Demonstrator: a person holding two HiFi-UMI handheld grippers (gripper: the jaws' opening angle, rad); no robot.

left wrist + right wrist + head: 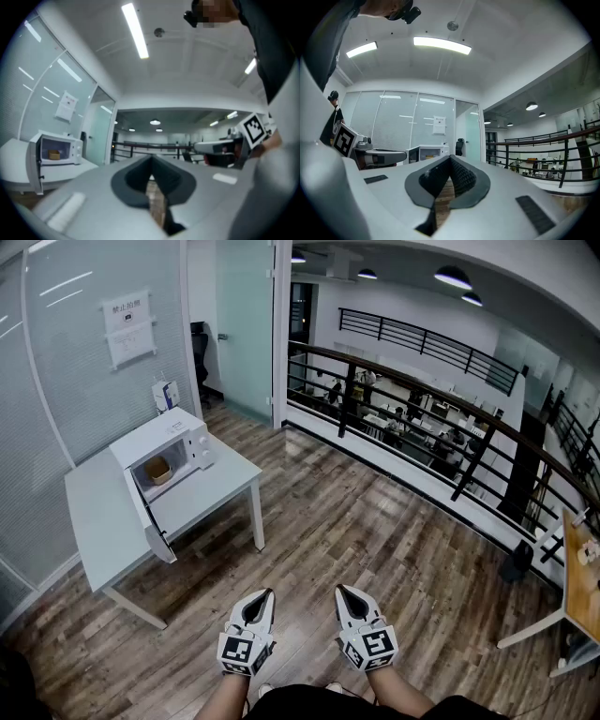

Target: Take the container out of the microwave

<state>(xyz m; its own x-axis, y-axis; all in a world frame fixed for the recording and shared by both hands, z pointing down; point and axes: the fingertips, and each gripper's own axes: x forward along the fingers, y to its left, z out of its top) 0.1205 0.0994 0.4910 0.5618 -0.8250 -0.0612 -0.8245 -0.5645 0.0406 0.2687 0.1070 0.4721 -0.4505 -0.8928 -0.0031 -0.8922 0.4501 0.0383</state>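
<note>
Microwave on white table — plank floor

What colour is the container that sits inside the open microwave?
Light brown; the container shows best in the head view.

The microwave is seen on the table at the left, beside the glass wall. Its door is swung out toward the viewer, and the container is seen inside. A railing is seen behind and to the right. The left gripper and right gripper are shown side by side in the foreground, well apart from the table.
</note>
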